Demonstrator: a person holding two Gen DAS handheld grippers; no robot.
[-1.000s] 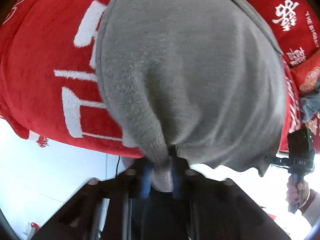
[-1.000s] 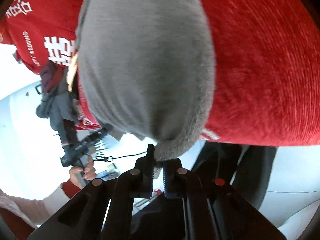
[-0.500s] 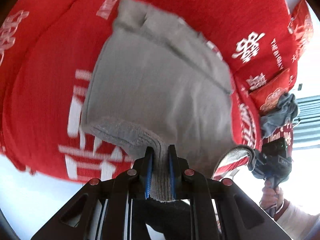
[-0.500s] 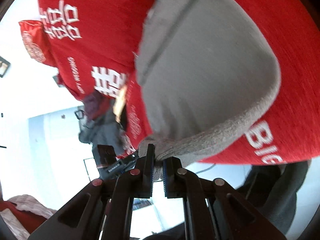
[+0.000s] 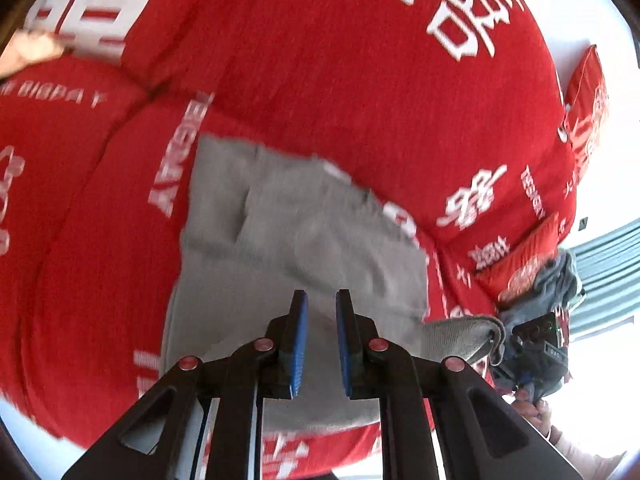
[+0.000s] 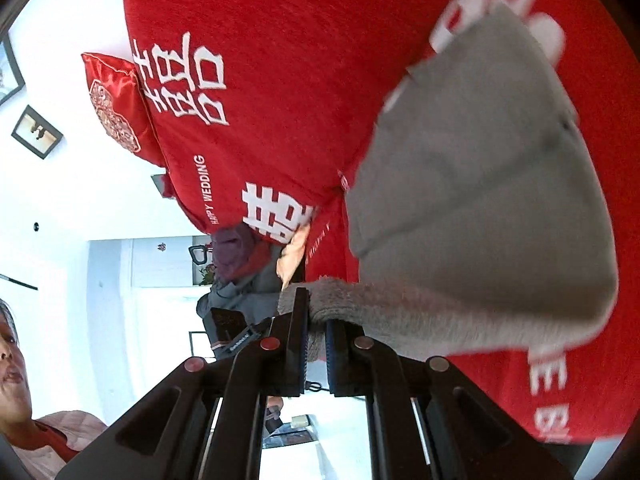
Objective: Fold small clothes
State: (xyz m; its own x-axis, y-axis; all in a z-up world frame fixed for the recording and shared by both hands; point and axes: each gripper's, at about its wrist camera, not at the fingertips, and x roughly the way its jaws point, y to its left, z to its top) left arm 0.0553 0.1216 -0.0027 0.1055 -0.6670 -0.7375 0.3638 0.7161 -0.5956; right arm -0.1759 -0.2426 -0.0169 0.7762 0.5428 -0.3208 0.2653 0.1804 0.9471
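Observation:
A small grey knitted garment [image 5: 288,248] lies spread on the red bedspread [image 5: 360,80] with white lettering. My left gripper [image 5: 320,308] is open just above the garment's near edge, with nothing between its blue pads. My right gripper [image 6: 316,308] is shut on a ribbed corner of the same grey garment [image 6: 480,220], which it holds slightly raised. The right gripper also shows in the left wrist view [image 5: 536,344], at the garment's right corner.
Red satin pillows [image 5: 588,112] and a heap of grey-blue clothes [image 5: 556,280] lie at the far side of the bed. Another pile of clothes [image 6: 240,264] and a person [image 6: 12,356] show in the right wrist view. White walls lie beyond.
My left gripper has opened and let go of the garment's edge. The garment has come down from hanging onto the bedspread. My right gripper still grips its corner.

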